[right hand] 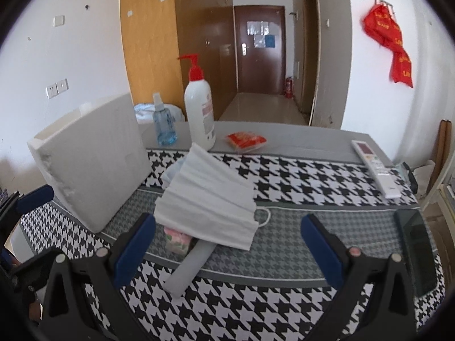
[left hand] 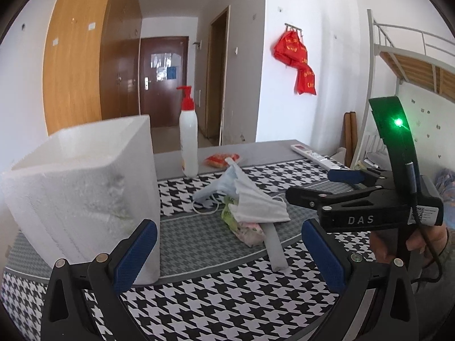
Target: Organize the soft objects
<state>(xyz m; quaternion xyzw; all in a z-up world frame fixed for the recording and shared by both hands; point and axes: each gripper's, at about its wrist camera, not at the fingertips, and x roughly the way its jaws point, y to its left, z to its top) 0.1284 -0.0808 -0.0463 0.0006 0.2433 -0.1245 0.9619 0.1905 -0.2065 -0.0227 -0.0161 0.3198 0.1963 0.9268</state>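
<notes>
Masks piled on table beside foam box, interior unseen; left gripper, right gripper both spread, empty

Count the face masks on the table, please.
2: a white mask on top of the pile, and a light blue mask partly under it, toward the pump bottle. More may be hidden beneath.

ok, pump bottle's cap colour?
Red pump on a white pump bottle; clearest in the right wrist view.
</notes>
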